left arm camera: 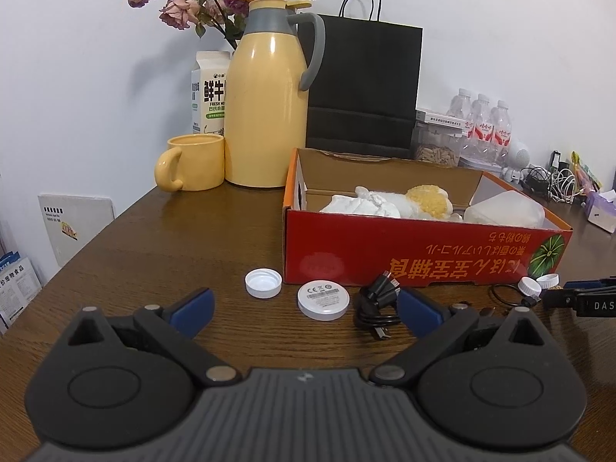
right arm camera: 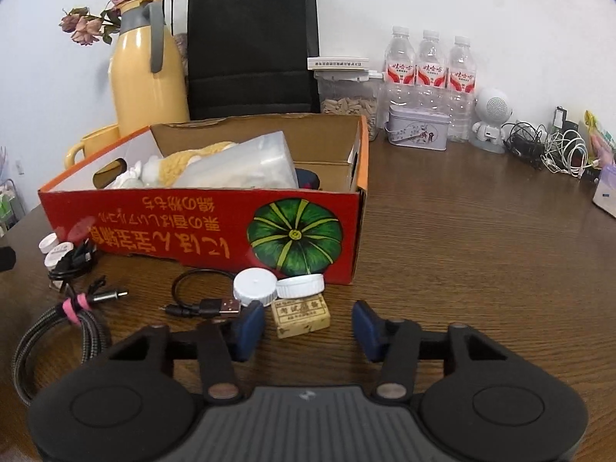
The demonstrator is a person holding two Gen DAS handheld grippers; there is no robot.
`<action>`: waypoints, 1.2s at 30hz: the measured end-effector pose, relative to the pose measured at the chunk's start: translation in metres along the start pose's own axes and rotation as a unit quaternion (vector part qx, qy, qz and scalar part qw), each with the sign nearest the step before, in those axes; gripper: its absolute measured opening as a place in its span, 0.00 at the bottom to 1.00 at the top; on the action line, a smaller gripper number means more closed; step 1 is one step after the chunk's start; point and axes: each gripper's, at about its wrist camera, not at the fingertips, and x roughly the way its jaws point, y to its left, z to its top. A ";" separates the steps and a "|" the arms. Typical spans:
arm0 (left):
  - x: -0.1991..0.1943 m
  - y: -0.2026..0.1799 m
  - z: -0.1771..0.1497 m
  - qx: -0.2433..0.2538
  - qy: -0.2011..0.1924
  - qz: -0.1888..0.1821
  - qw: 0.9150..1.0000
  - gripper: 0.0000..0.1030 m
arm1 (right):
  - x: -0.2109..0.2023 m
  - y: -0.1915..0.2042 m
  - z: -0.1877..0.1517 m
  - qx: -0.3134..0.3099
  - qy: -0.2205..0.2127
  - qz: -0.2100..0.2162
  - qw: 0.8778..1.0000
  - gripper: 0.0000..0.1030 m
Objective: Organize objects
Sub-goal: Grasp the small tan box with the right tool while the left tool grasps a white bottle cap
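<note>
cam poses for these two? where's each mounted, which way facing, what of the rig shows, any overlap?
Left wrist: on the left gripper, low over the wooden table, facing the wall; its open blue fingers flank a white puck, and the right gripper's tip shows at the right edge.
Right wrist: on the right gripper, facing the same wall from further right; its blue fingers straddle a small tan block, right finger clear of it.
Shared: red pumpkin box, yellow thermos, black bag, water bottles.
</note>
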 end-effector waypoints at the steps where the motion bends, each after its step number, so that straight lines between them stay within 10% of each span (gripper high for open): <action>1: 0.000 0.000 0.000 0.000 0.000 0.000 1.000 1.00 | 0.000 0.001 0.000 -0.002 0.000 0.002 1.000 0.41; 36: 0.033 0.032 0.010 -0.020 0.042 0.064 0.997 0.98 | -0.060 0.045 -0.019 -0.060 -0.136 -0.003 0.989 0.30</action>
